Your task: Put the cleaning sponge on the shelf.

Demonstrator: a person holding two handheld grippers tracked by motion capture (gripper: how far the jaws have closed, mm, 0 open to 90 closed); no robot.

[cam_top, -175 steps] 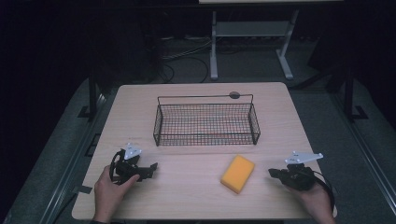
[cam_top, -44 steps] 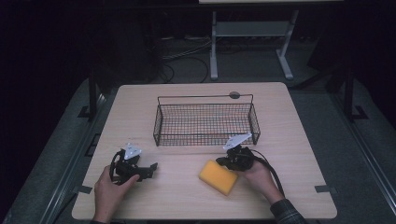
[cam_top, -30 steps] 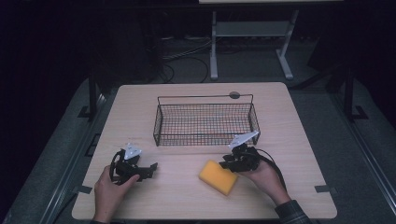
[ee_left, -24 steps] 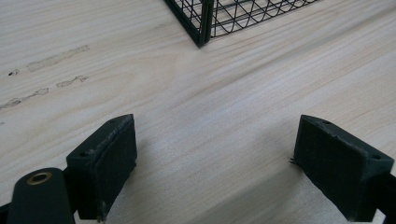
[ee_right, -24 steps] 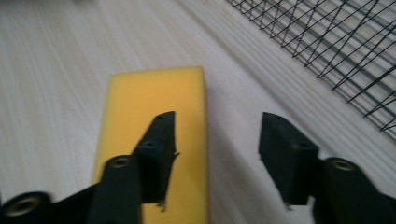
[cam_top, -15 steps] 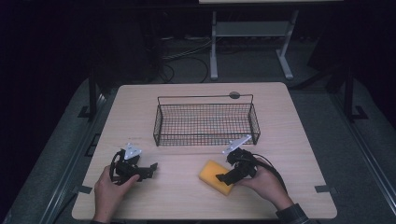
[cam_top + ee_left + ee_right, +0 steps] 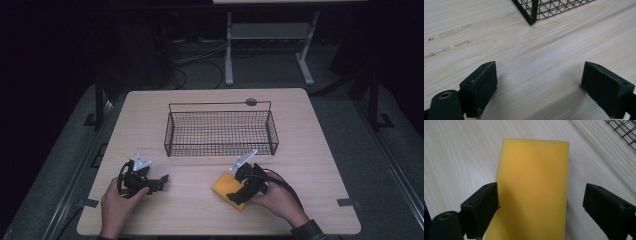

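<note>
A yellow sponge [image 7: 223, 186] [image 7: 534, 182] lies flat on the wooden table [image 7: 200, 215], in front of a black wire basket [image 7: 220, 131]. My right gripper [image 7: 239, 192] [image 7: 541, 212] is over the sponge's near end, open, with one jaw on each side of it. In the right gripper view the left jaw sits at the sponge's edge and the right jaw stands apart from it. My left gripper [image 7: 159, 180] [image 7: 537, 92] rests low at the table's front left, open, with bare wood between its jaws.
The basket's corner [image 7: 532, 12] shows ahead of the left gripper. A small dark round disc [image 7: 251, 102] lies behind the basket. Beyond the table stand a white metal frame [image 7: 265, 35] and floor cables [image 7: 200, 60].
My right gripper has moved from the table's right front edge to the sponge, pushed it a little leftward, and now straddles its near end. The left gripper has stayed still.
</note>
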